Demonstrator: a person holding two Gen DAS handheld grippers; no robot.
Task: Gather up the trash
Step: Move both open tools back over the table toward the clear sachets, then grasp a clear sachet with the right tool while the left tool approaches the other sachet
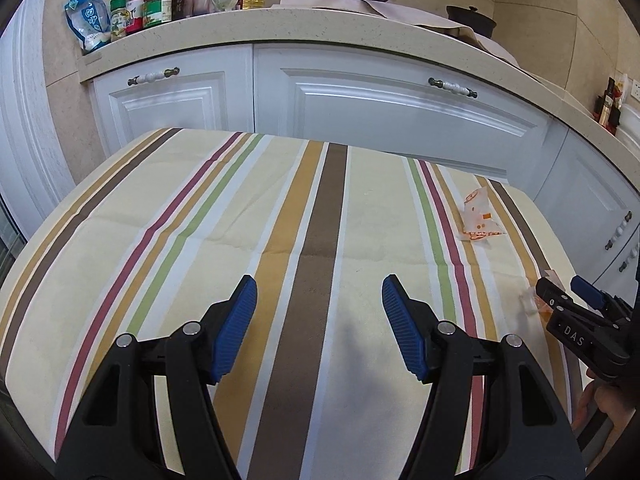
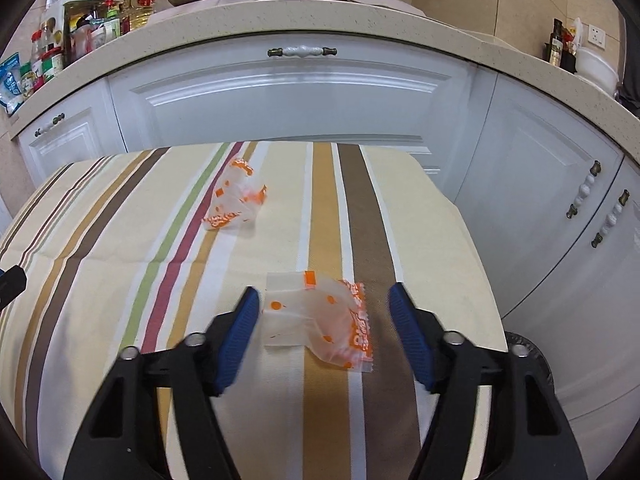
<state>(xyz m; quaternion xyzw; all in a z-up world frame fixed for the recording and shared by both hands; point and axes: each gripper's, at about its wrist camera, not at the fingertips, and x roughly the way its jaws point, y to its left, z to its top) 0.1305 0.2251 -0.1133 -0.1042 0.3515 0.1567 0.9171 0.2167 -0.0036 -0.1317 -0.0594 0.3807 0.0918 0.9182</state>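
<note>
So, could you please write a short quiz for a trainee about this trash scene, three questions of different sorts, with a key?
1. True or false: the right gripper is shut on the near wrapper.
2. Multiple choice: the far wrapper lies on A) the counter, B) the striped tablecloth, C) the floor.
3. Fill in: between the open fingers of the left gripper there is only ____.

Key
1. False: its jaws are open, with the wrapper lying between them on the cloth.
2. B.
3. Bare tablecloth; both wrappers lie to its right.

Bright even light; fisheye bending, dark corners.
</note>
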